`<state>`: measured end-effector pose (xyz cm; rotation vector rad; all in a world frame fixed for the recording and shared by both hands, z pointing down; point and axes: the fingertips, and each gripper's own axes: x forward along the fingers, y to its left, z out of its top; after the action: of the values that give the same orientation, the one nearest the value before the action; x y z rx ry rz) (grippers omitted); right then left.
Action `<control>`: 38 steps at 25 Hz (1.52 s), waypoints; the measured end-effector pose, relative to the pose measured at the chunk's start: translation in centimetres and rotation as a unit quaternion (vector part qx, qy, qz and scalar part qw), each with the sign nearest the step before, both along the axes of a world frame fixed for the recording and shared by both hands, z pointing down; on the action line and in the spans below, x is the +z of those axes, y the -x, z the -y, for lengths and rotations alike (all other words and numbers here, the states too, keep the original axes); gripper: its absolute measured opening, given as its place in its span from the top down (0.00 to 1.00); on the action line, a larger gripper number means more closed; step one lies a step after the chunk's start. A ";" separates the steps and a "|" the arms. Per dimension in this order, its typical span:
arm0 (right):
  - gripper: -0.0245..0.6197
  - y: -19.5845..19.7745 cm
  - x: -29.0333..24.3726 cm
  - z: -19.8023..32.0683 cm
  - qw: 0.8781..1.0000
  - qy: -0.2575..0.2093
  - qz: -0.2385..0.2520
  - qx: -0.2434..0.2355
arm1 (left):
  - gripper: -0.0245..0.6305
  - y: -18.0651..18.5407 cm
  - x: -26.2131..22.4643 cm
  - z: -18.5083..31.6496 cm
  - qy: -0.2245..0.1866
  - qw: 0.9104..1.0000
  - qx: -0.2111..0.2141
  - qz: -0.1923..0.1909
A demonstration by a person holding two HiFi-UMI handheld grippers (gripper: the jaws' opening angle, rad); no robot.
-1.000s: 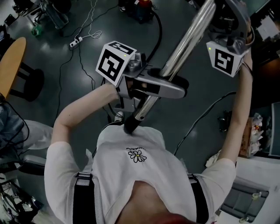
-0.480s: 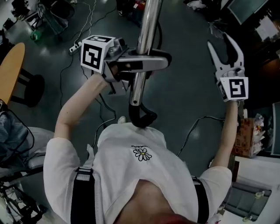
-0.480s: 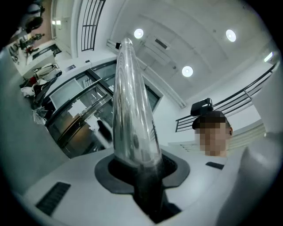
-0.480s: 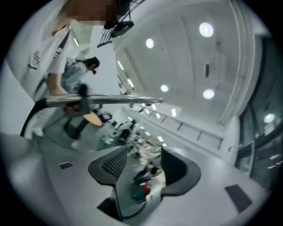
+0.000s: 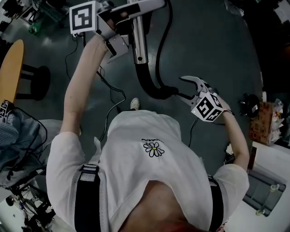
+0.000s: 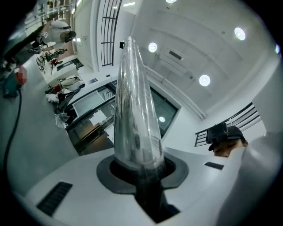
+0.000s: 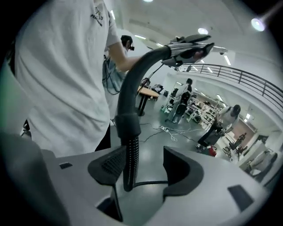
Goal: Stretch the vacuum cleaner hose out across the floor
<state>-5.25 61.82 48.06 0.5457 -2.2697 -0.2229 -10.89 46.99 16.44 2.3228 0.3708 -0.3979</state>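
Fingers of left gripper (image 5: 152,5) just tightened on wand (image 5: 138,41); right gripper (image 5: 181,87), spread, has dropped around hose (image 7: 131,159).

Large lab hall, mezzanine railing (image 7: 239,77), cluttered benches (image 6: 55,62), cables (image 5: 123,97) across dark floor (image 5: 213,41)

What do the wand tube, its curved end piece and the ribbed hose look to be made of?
The tube looks like polished, chrome-like metal: it mirrors the room and its lights. The curved piece is probably hard black plastic, smooth with a dull sheen. The hose seems to be flexible black plastic or rubber, finely ribbed.
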 end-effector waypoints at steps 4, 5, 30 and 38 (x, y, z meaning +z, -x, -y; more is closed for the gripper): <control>0.57 0.6 4.2 -2.5 0.996 0.041 -0.049 -0.056 | 0.83 -0.6 0.3 -0.4 0.021 1.000 0.003 -0.008; 0.57 1.2 5.3 -2.8 0.995 0.048 -0.056 -0.065 | 0.83 -0.5 0.0 -0.4 0.029 1.000 -0.001 -0.012; 0.68 4.3 -1.3 4.8 0.912 0.040 0.318 0.257 | 0.81 13.2 3.2 16.8 0.242 0.887 -0.389 -0.065; 0.69 -2.7 -7.5 5.4 0.902 0.081 0.352 0.235 | 0.81 14.0 0.0 14.1 0.079 0.951 -0.299 -0.006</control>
<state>-2.52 56.42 40.51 1.2067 -2.6968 0.4804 -24.90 32.90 16.46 2.2362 -0.3675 -0.7033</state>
